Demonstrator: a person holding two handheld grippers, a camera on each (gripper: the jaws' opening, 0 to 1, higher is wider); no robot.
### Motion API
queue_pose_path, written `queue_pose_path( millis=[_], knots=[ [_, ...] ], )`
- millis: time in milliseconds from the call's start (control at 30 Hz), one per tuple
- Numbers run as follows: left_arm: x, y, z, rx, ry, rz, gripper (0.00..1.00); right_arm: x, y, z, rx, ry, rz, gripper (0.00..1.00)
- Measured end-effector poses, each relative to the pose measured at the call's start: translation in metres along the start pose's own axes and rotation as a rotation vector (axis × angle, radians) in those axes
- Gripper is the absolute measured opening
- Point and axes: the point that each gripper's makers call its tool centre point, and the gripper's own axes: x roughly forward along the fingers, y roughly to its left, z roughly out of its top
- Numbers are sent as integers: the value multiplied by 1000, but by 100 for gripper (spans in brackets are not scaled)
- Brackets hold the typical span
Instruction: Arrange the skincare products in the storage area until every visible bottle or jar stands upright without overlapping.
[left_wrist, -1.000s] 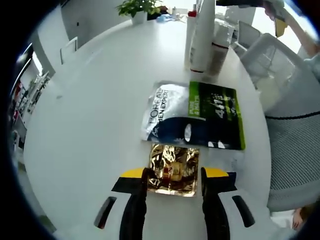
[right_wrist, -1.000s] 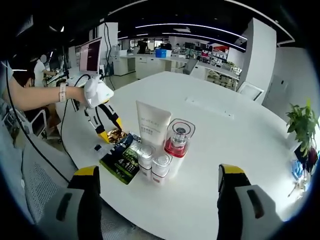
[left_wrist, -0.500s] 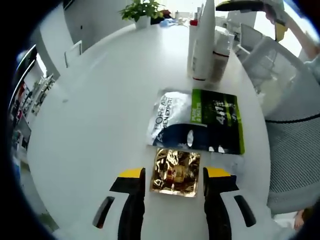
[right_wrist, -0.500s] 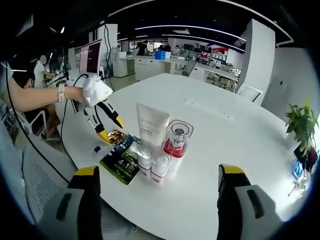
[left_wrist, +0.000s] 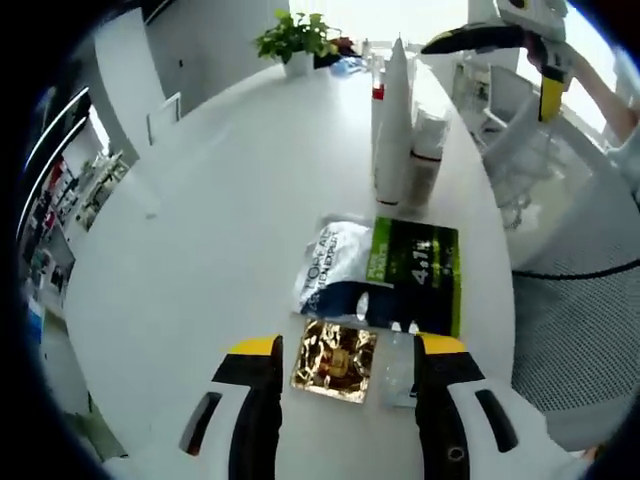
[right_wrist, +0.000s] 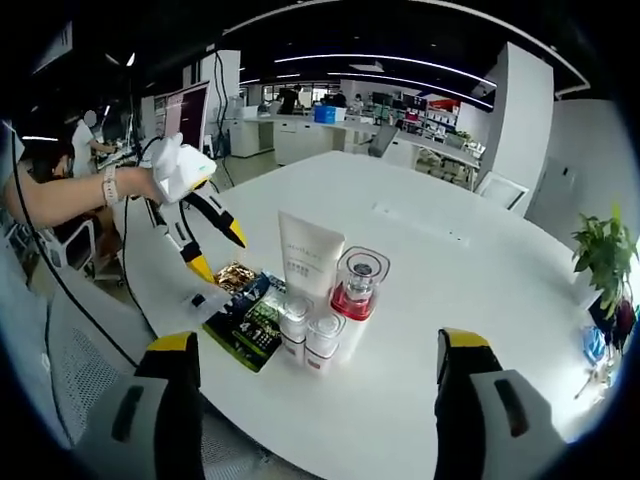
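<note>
In the left gripper view, the white table (left_wrist: 200, 230) spreads across the frame, with a potted plant (left_wrist: 297, 38) at its far edge, top centre. The left claw (left_wrist: 345, 365) rises from the bottom, its yellow-tipped jaws spread apart and holding nothing. Between the jaws lies a gold foil sachet (left_wrist: 334, 359), flat on the table, with a small clear packet (left_wrist: 399, 368) just beside it on the right. Above the sachet lies a flat white, navy and green pouch (left_wrist: 385, 274). Higher, in the upper centre, a tall white tube (left_wrist: 393, 125) stands upright with a red-collared bottle behind it and small jars (left_wrist: 424, 150) on its right. The right claw (left_wrist: 508, 40) shows at the upper right.

In the right gripper view, a person's hand at the left holds the left claw (right_wrist: 213, 250) above the gold foil sachet (right_wrist: 236, 274). To its right lie the pouch (right_wrist: 245, 318), then the upright white tube (right_wrist: 306, 262), two small jars (right_wrist: 308, 336) and a red-collared bottle (right_wrist: 355, 293), clustered at centre. The right claw (right_wrist: 316, 385) stands wide open and empty at the bottom. A potted plant (right_wrist: 608, 262) sits at the far right.
</note>
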Motion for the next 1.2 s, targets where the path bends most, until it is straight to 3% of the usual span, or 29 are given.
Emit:
queue_pose_path(
  millis=[300, 700, 1200],
  knots=[
    [-20, -4, 10, -12, -43, 83, 62, -4, -7, 2, -16, -4, -12, 99],
    [-53, -12, 18, -155, -140, 198, 72, -5, -3, 6, -27, -21, -3, 99],
    [-85, -24, 27, -228, -258, 310, 85, -11, 0, 4, -19, -33, -6, 100]
  ],
)
